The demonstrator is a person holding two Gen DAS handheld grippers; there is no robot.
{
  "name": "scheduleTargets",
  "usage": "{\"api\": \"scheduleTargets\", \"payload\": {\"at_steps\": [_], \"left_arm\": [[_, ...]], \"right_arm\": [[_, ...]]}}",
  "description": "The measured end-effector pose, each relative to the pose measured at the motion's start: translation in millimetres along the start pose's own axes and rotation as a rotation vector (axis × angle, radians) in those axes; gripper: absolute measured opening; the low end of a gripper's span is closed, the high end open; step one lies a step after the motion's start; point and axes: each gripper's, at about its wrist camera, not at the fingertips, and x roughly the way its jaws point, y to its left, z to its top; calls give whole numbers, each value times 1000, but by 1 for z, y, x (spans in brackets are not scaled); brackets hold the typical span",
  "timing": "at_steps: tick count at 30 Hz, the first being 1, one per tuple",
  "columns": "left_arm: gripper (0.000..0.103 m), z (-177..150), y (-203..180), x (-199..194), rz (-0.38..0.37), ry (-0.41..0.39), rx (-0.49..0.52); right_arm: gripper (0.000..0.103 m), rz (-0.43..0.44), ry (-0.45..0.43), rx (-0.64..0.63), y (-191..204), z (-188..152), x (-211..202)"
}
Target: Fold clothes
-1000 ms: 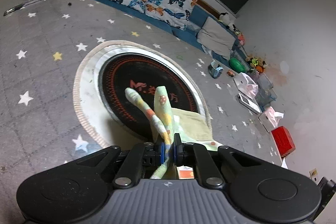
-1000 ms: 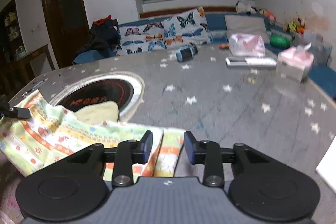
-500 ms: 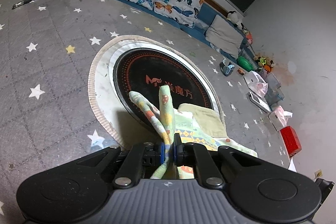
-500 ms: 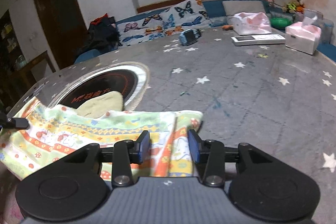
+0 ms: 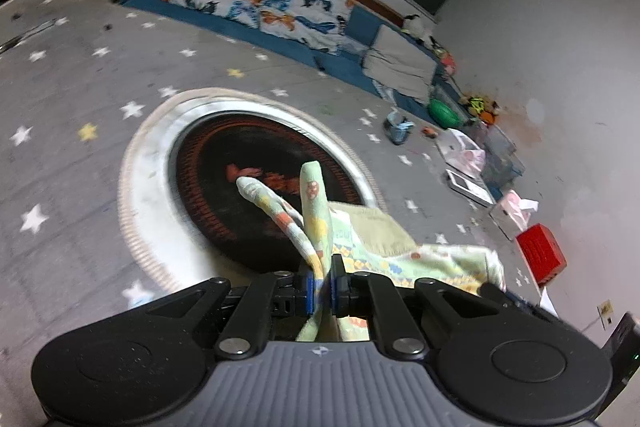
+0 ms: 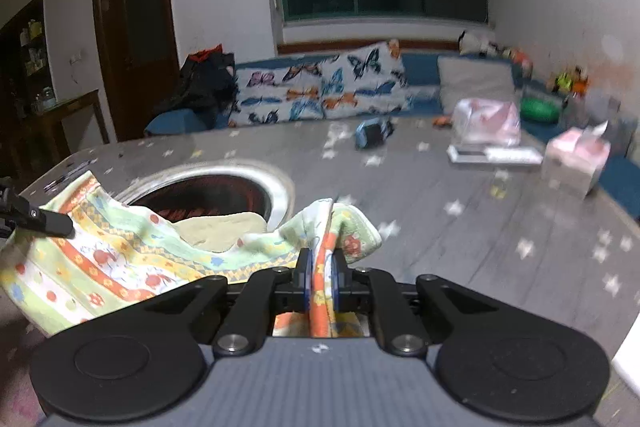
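Observation:
A light green patterned cloth [image 6: 120, 259] with orange and yellow stripes hangs lifted between both grippers above the grey star-print table [image 6: 460, 219]. My left gripper [image 5: 320, 285] is shut on one corner of the cloth [image 5: 316, 211], whose bunched edge sticks up past the fingers. My right gripper [image 6: 320, 277] is shut on the other corner, with a fold of cloth standing up between the pads. The left gripper's finger [image 6: 44, 221] shows at the left edge of the right wrist view, holding the far corner.
A round black inset burner with a white rim [image 5: 256, 183] lies under the cloth. A blue mug [image 6: 372, 135], a pink bag [image 6: 486, 121], a remote [image 6: 496, 155], a tissue box [image 6: 576, 163] and a red box [image 5: 540, 253] stand on the table's far right. A butterfly-cushion couch [image 6: 320, 91] is behind.
My right gripper has closed on the cloth corner and lifted it off the table. My left gripper kept its hold and shifted slightly.

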Motion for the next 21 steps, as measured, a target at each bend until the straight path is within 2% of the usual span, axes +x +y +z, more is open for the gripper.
{"api": "scheduleTargets", "payload": {"at_steps": [9, 21], "left_arm": [[8, 19, -44, 40, -18, 19, 65], [8, 33, -73, 88, -10, 64, 115]], "right_arm": [[8, -92, -48, -22, -29, 32, 0], [8, -166, -25, 10, -67, 39, 25]]}}
